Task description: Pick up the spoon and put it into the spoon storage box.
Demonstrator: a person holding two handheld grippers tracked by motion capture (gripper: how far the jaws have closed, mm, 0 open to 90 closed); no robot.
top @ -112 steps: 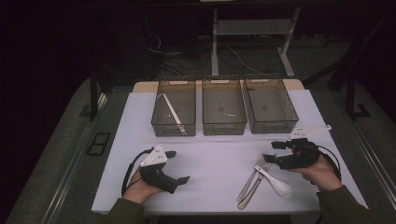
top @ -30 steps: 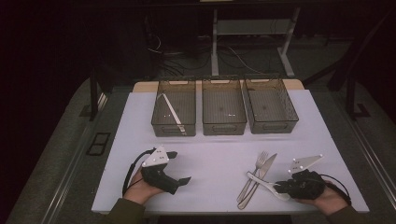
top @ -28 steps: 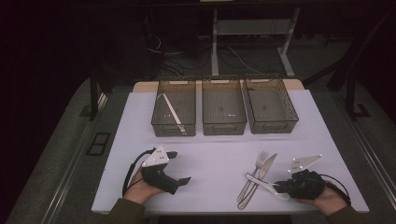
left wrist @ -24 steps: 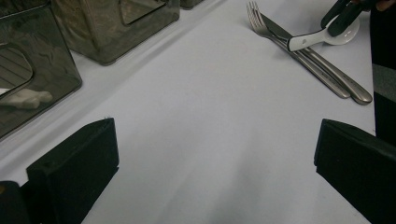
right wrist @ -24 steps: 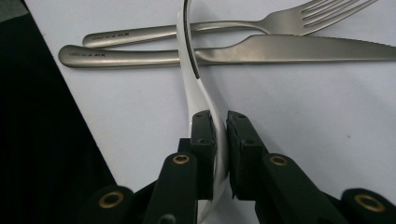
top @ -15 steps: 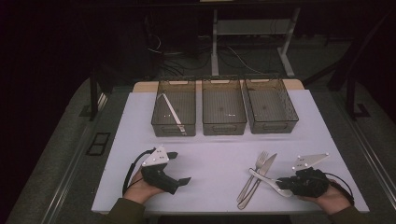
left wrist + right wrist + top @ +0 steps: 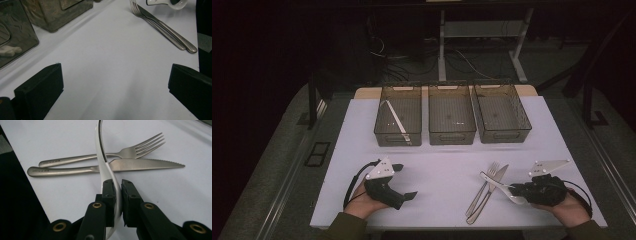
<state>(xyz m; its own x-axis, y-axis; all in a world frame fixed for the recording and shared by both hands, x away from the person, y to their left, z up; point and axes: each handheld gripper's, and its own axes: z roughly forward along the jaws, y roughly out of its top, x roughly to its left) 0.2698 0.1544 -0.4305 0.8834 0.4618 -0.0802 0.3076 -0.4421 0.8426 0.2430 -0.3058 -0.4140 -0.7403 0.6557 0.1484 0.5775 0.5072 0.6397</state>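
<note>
Three bins (image 7: 452, 120) sit across the far side of the table (image 7: 447, 165); fork (image 7: 486, 182) and knife (image 7: 492, 187) lie nearer than the bins, toward the right. Right gripper (image 7: 117, 192) is clamped edge-on on a white spoon (image 7: 103, 157) just above that cutlery: looks light, stiff, glossy, so likely slippery. Left gripper (image 7: 112, 82) rests wide open, empty, left of the fork.

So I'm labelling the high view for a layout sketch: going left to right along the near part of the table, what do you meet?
Left gripper → fork and knife lying side by side → white spoon → right gripper, shut on the spoon.
</note>
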